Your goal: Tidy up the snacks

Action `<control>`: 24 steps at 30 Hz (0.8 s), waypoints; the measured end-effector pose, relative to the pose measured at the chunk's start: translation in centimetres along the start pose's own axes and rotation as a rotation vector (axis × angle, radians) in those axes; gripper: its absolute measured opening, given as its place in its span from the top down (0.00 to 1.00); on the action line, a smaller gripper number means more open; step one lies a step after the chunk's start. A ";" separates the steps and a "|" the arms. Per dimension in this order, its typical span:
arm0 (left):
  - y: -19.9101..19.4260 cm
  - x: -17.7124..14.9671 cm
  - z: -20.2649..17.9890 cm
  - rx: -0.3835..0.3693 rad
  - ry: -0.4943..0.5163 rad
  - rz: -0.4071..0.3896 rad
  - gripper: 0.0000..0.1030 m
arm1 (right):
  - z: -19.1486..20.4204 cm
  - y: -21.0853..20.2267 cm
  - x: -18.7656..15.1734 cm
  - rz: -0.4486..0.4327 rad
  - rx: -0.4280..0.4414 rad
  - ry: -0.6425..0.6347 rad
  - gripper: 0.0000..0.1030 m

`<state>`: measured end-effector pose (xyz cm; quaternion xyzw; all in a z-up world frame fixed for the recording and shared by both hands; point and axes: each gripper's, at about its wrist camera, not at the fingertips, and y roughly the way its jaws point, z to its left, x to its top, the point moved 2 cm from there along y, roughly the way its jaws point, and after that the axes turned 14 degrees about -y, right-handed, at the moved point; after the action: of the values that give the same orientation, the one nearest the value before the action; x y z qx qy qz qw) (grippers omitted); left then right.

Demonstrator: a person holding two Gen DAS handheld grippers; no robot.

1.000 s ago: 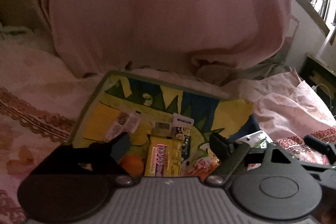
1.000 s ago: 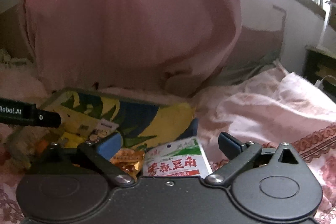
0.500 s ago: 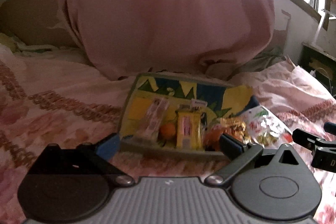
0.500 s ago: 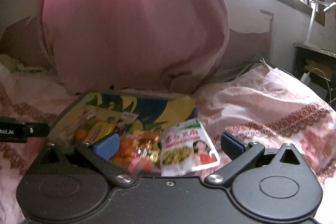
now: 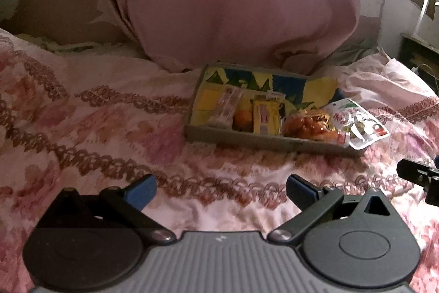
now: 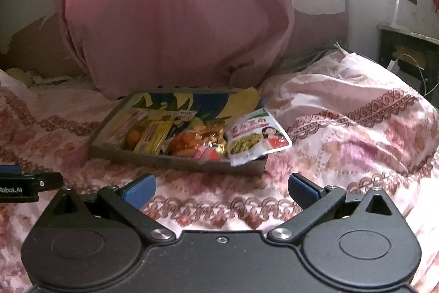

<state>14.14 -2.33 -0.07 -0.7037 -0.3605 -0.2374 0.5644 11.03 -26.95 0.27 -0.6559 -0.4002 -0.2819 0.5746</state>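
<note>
Cardboard snack tray [image 5: 263,140] now sits well ahead of my left gripper [image 5: 221,190] and right gripper [image 6: 221,188], fingers apart and empty, having pulled back, so I judge sorting finished.

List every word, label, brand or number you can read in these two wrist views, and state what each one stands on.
"Robot.AI": white print on the left gripper, seen at the left edge of the right wrist view.
White and green snack pouch: large red characters, too blurred to read.
Yellow snack packet: print too small and blurred to read.
Tray: picture only, no legible words.
Right gripper: no readable text.
</note>
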 end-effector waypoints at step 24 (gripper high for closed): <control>-0.5 -1.1 0.3 0.033 0.023 0.017 0.01 | 0.6 0.2 -1.0 0.036 0.019 -0.001 0.01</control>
<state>13.03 -2.21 -0.64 -0.6945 -0.3520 -0.2346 0.5820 10.62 -26.59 -0.72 -0.6575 -0.3913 -0.2672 0.5858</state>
